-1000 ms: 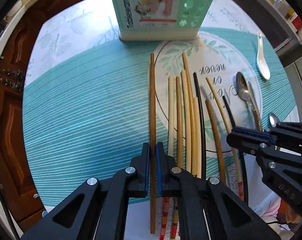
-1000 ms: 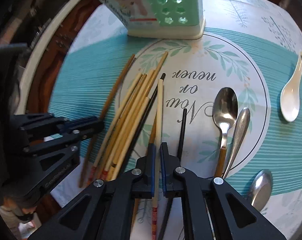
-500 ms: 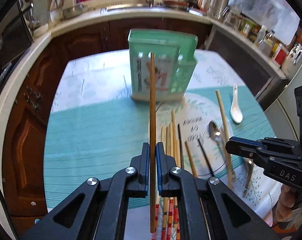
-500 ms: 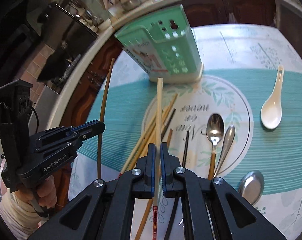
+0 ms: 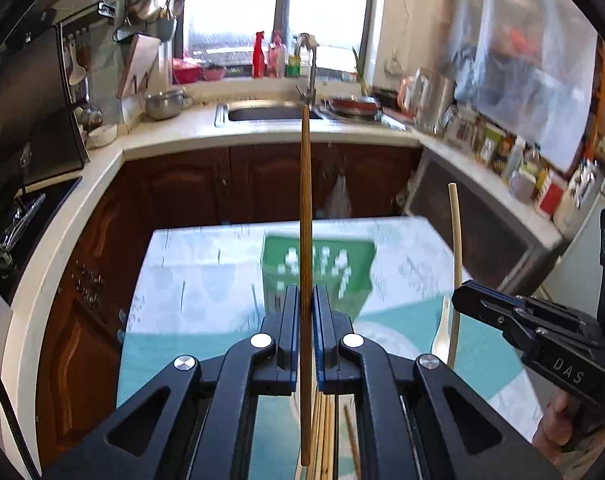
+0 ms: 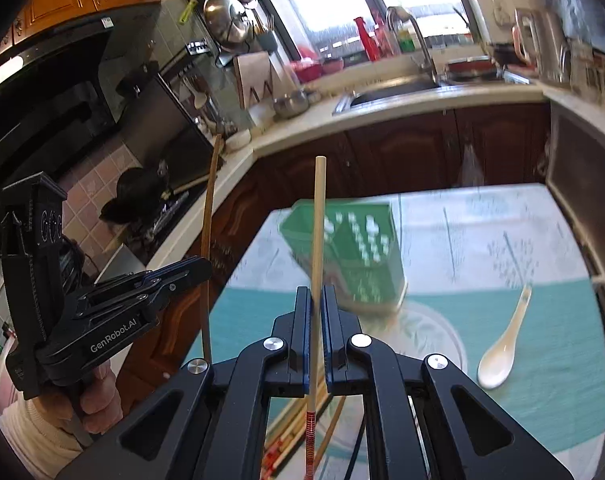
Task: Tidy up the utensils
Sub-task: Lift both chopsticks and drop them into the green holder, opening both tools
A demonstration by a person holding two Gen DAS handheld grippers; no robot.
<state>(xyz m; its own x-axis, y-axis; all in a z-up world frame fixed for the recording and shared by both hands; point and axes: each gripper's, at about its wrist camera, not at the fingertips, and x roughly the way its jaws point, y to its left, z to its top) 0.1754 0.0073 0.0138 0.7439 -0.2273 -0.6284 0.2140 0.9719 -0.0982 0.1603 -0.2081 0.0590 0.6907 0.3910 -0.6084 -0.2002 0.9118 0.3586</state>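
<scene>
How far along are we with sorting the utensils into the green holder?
Early. Nothing visibly sits in the green holder yet. In hand: the left claw grips a brown chopstick, the right claw a pale chopstick. Left: the chopstick pile and the white spoon on the mat.

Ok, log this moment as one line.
left gripper: shut on brown chopstick | right gripper: shut on pale chopstick | both above table | green holder: ahead

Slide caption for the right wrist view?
Right gripper lifts a pale chopstick above the green utensil holder; left gripper holds a brown one.
</scene>
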